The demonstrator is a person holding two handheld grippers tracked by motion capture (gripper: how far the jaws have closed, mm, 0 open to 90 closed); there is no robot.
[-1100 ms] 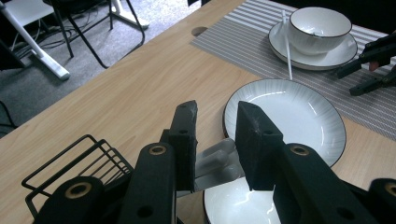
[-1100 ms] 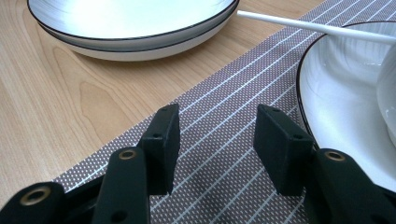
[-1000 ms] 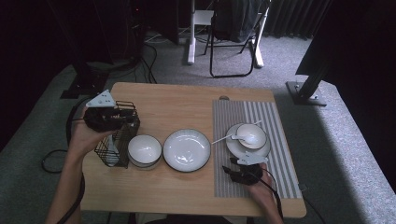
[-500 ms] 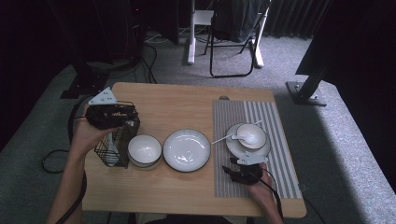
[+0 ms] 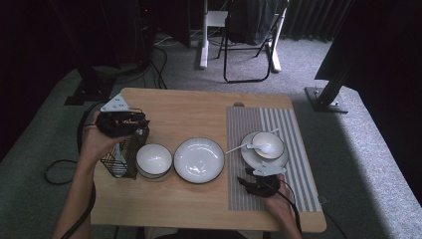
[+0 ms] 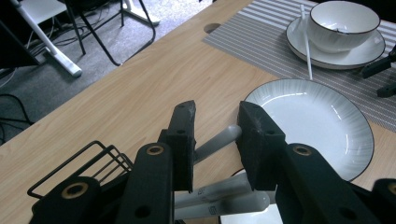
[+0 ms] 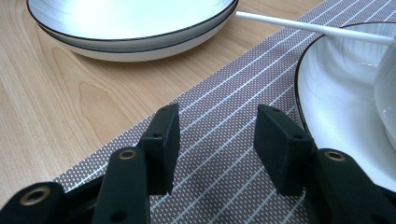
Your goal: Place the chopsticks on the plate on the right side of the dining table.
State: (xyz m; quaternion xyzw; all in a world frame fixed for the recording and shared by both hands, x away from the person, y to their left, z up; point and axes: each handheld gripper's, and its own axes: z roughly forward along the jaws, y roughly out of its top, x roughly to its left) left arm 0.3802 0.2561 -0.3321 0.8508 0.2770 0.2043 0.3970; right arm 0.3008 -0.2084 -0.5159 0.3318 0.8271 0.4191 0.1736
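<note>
My left gripper [image 5: 122, 123] has drifted slightly over the wire basket [image 5: 121, 155]; jaws apart around white utensil handles [image 6: 219, 140], not clamped (none lifted yet). Placemat [image 5: 291, 164] holds a plate, bowl and spoon; deep plate [image 5: 199, 159] unmoved. Right gripper [image 5: 260, 180] rests open, empty.

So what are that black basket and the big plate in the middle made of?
The basket looks like thin metal wire coated matt black: you can see through its open grid of bars. The plate seems glazed ceramic, white with a dark rim line; its surface shines with reflections, though glossy melamine could look alike.
</note>
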